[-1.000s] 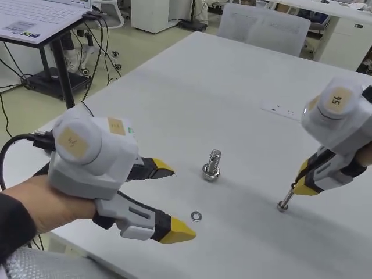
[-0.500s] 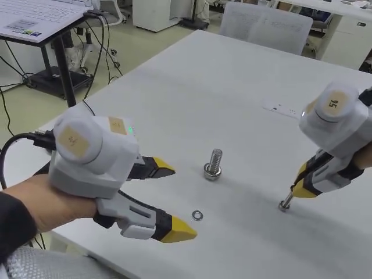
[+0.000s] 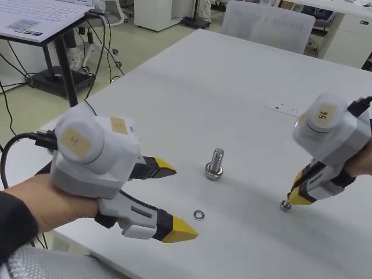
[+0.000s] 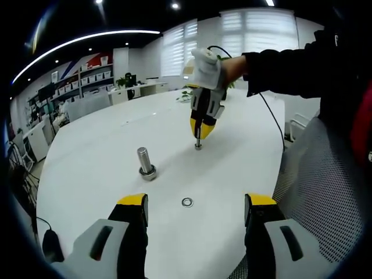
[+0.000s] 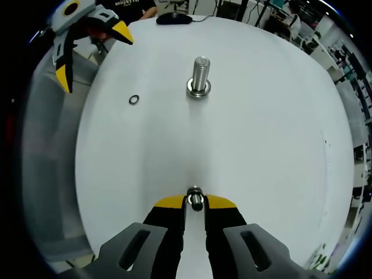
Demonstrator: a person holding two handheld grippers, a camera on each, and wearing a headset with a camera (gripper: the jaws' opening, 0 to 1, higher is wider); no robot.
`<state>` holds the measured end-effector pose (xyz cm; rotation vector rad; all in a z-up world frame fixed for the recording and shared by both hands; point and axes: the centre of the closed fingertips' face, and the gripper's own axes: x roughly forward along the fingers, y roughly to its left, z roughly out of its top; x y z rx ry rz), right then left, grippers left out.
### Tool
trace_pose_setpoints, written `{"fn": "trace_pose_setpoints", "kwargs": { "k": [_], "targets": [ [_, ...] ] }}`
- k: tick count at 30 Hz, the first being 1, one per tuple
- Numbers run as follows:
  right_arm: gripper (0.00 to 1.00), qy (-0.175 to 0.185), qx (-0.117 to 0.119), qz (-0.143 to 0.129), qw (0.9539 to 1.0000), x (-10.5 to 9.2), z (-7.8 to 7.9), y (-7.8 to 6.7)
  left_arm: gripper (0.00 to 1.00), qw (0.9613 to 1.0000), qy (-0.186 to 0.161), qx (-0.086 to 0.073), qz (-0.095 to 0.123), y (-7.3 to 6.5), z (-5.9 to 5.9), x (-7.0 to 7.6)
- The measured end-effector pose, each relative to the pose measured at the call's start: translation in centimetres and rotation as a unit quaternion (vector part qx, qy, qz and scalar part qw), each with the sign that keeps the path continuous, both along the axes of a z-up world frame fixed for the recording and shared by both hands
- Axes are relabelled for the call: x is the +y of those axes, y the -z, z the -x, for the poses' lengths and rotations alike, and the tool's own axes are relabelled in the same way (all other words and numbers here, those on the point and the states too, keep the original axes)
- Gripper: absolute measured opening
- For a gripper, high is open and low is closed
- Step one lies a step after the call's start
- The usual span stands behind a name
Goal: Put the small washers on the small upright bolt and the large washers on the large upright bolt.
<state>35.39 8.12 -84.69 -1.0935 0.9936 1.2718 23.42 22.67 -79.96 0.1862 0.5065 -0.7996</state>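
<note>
The large upright bolt (image 3: 214, 163) (image 4: 145, 163) (image 5: 200, 75) stands mid-table with a washer around its base. A loose small washer (image 3: 199, 215) (image 4: 187, 202) (image 5: 134, 99) lies flat in front of it. My left gripper (image 3: 177, 200) (image 4: 196, 200) is open just short of that washer, with nothing between its jaws. My right gripper (image 3: 297, 195) (image 5: 195, 203) points down over the small upright bolt (image 3: 285, 204) (image 4: 198, 142). Its jaws are nearly closed on a small washer (image 5: 195, 199) at the bolt's top.
The white table (image 3: 232, 93) has a small printed label (image 3: 283, 108) at the far right. A desk with a laptop (image 3: 35, 14) and cables stands off the left edge. A grey chair (image 3: 264, 26) sits at the far end.
My right gripper has moved lower over the small bolt, so less of the shaft shows below its tips. The left gripper and the loose washer have stayed put.
</note>
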Motion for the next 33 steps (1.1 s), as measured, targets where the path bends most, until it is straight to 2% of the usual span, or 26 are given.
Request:
{"fn": "trace_pose_setpoints", "kwargs": {
  "k": [15,33],
  "targets": [
    [0.13,0.004,0.008,0.003,1.0000,-0.1,0.0,1.7,0.66,1.0000,0.001,0.004,-0.004,0.2,0.2,0.1],
    [0.14,0.002,0.006,0.004,1.0000,0.1,-0.1,2.0,0.66,1.0000,0.000,0.004,-0.005,0.2,0.1,0.2]
  ]
}}
